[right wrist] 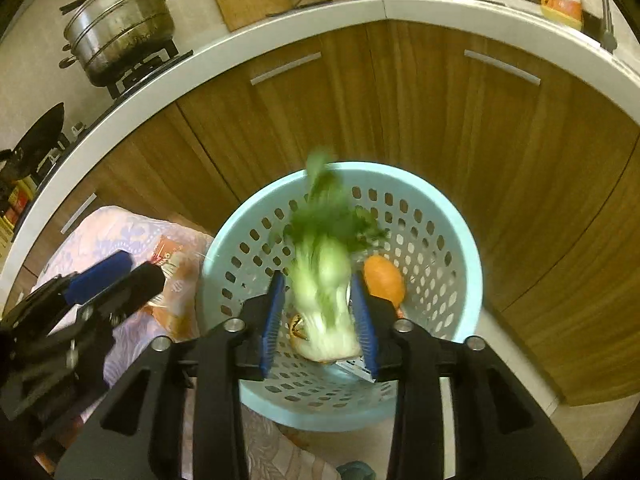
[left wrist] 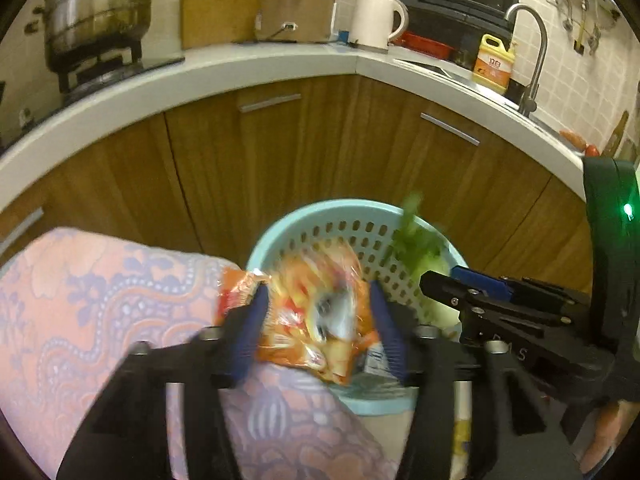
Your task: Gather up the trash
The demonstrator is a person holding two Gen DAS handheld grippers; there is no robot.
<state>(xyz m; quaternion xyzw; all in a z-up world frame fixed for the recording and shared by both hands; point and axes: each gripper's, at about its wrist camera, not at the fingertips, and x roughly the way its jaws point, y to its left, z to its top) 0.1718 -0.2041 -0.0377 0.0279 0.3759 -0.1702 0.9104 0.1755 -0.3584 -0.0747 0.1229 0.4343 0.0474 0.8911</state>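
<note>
Floor [right wrist: 520, 412]: pale, bare at lower right of my right wrist view. On it stands the light blue perforated basket [right wrist: 460, 248], upright, close before the wooden cabinets [right wrist: 500, 160]. Table [left wrist: 240, 72] curves across the upper frame; on it: white kettle [left wrist: 374, 20], tan cooker [left wrist: 296, 8], yellow bottle [left wrist: 494, 62].

Left gripper [left wrist: 316, 320]: jaws apart, blurred orange snack wrapper [left wrist: 316, 320] between them
Below: light blue perforated basket [left wrist: 344, 216]
Right: leafy vegetable [left wrist: 420, 240]
</note>
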